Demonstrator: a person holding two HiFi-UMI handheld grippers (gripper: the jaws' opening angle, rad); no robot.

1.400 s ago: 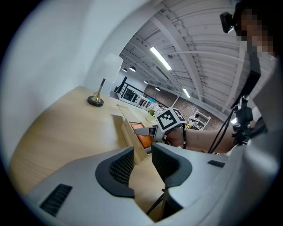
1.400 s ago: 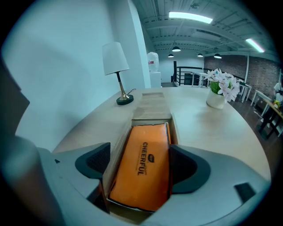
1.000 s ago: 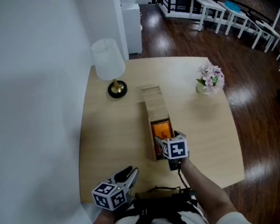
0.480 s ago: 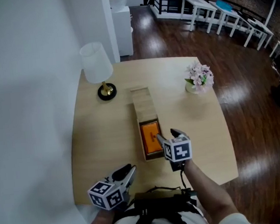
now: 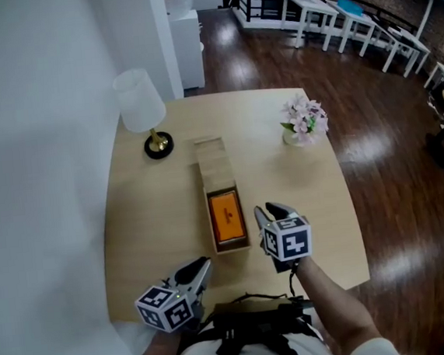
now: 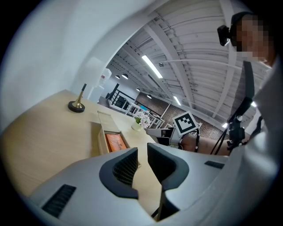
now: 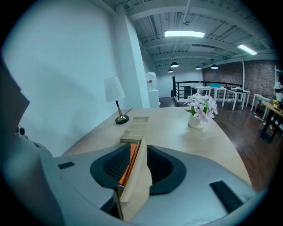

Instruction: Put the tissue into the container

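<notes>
Right claw (image 5: 269, 209): released; jaws closing, with a narrow gap left between the pads, which press on nothing. It is held above the table (image 5: 151, 215), at 3 o'clock of the container's near end, tips aimed toward 11 o'clock.
Right claw sightline: through the gap, the near end of the container (image 5: 211, 160) and an orange strip of the tissue pack (image 5: 227, 216) show beyond the tips.
Left claw (image 5: 199, 267): released; jaws closing, pads apart, bare table surface visible in the gap. It sits at the table's near edge, at 7 o'clock of the container and well apart from it.
Tissue pack: orange, lying flat inside the container, in its near half; touched by neither claw.
Container: long wooden box at the table's centre, long axis running from 12 to 6 o'clock; far half covered by a wooden top, near half open.
Table: light wood, rounded corners.
Lamp (image 5: 139, 101): white shade, brass-coloured round base; at 11 o'clock of the container, near the wall-side corner.
Flowers (image 5: 304, 116): pale pink bunch in a small white vase, upright, at 2 o'clock of the container and well apart from it.
Person: forearm (image 5: 332, 306) behind the right claw, at the head view's 5 o'clock.
Floor (image 5: 391, 149): dark wood boards around the table.
</notes>
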